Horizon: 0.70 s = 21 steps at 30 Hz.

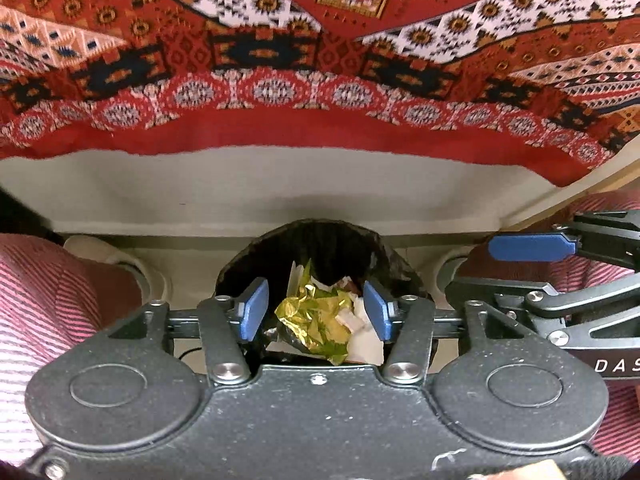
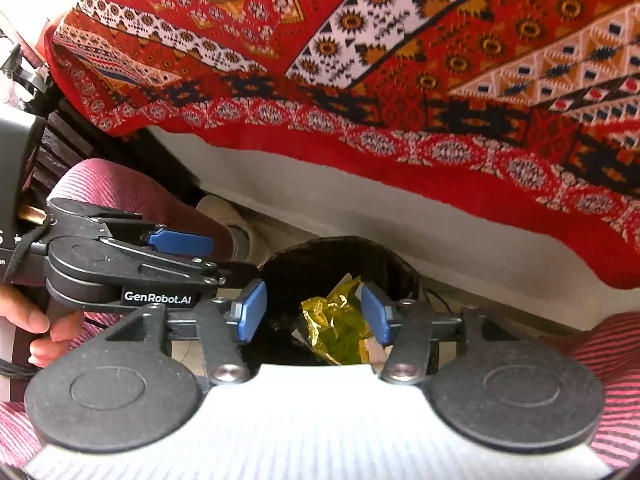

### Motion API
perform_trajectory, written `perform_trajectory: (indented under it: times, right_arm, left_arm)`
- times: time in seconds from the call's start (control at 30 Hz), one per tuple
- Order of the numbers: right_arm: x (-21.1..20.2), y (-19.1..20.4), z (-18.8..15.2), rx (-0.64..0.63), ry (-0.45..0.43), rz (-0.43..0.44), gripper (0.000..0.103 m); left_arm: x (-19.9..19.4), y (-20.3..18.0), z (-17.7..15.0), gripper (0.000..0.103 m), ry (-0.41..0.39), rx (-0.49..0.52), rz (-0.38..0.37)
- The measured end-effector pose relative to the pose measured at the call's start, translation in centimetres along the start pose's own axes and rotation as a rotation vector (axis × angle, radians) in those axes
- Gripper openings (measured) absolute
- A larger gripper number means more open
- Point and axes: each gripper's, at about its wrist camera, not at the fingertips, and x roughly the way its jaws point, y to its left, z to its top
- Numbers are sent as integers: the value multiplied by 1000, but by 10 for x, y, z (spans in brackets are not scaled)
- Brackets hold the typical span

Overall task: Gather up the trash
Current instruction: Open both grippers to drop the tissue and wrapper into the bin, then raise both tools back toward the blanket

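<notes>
Gold foil: a crumpled gold wrapper (image 1: 316, 320) lies on top of the rubbish in the black bin bag (image 1: 320, 240), with green film (image 1: 306, 276) and white paper scraps (image 1: 366, 344) around it.
Black bin bag: mouth open, standing on the pale floor (image 1: 280, 196) just in front of the hanging edge of the red patterned cloth (image 1: 320, 60); in the right wrist view the same bag (image 2: 340, 256) holds the gold wrapper (image 2: 332, 320).
Left hand-held gripper (image 1: 316, 312): pointing steeply down over the bag mouth, blue pads (image 1: 254, 308) apart at a middling width, clear of the wrapper, which lies below the gap; nothing gripped. From the right wrist camera it (image 2: 192, 252) reaches in from the left, held by a person's hand (image 2: 44, 332).
Right hand-held gripper (image 2: 316, 312): also over the bag mouth, pads (image 2: 252, 310) spread fairly wide, nothing pressed between them; the wrapper sits below, nearer the right pad. In the left wrist view it (image 1: 532, 248) comes in from the right edge.
Legs: knees in pink striped fabric (image 1: 48, 292) flank the bag on either side; a pale shoe (image 1: 104, 252) rests on the floor to the bag's left.
</notes>
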Motion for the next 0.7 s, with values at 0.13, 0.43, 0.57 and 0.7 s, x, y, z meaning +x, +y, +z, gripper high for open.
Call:
perform_trajectory:
  times: [0.13, 0.43, 0.57, 0.7]
  right_arm:
    - [-6, 1, 3, -21, -22, -12, 69]
    - [-38, 6, 15, -72, -94, -7, 72]
    - [-64, 10, 24, -106, -162, 4, 77]
    - [-97, 15, 36, -133, -260, 29, 83]
  left_arm:
    - [-11, -2, 2, 51, -26, 16, 1]
    - [-51, -8, 10, 52, -124, 45, -10]
    - [-81, -15, 17, 52, -199, 71, -25]
    - [-129, -24, 25, 52, -309, 90, -60]
